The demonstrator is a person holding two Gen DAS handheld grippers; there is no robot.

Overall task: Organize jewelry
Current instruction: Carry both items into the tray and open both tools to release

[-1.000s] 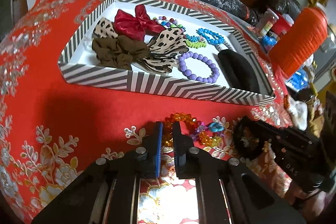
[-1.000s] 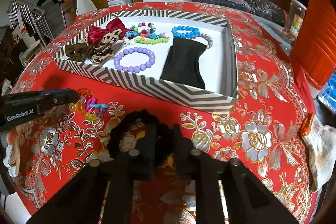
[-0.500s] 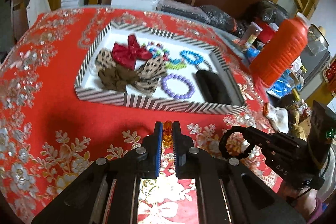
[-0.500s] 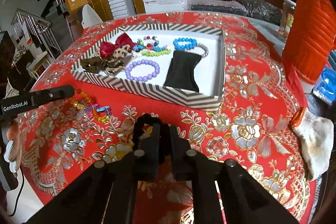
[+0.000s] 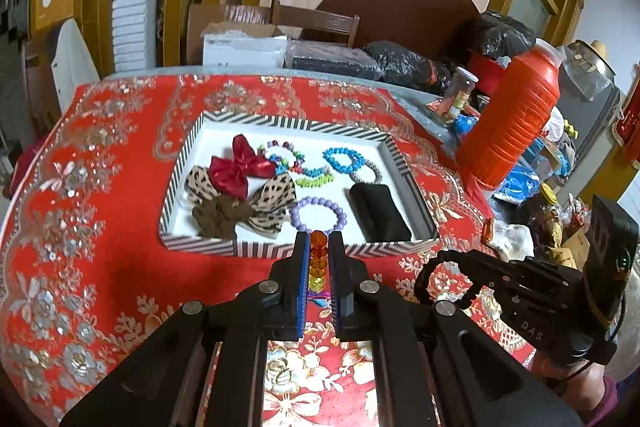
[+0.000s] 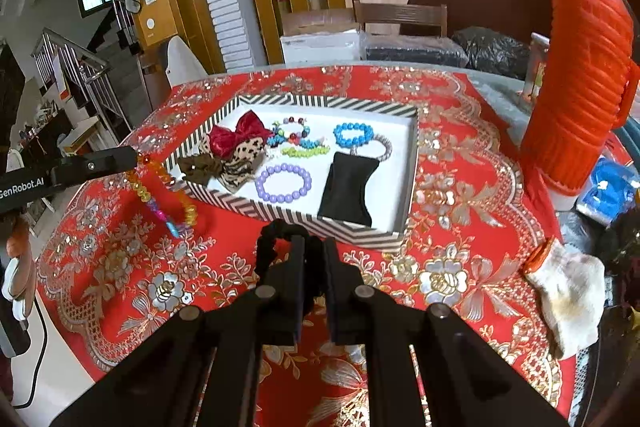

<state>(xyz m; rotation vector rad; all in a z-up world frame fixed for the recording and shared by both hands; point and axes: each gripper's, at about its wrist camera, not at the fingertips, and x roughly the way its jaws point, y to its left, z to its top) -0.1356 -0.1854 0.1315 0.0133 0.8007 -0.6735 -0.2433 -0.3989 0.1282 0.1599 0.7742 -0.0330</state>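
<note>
Two claws lifted off counter (image 6: 460, 187) since 1 s ago | left claw (image 5: 319, 247) clamps amber bead bracelet (image 5: 317, 261), dangling | right claw (image 6: 310, 251) pinches black scrunchie (image 6: 269, 243) | striped tray (image 6: 304, 217) beyond: drop-off next, likely

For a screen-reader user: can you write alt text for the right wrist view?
The right gripper holds a black scrunchie above a red floral tablecloth, near a striped tray of bracelets and bows. At left, the left gripper dangles a multicolored beaded bracelet.
</note>
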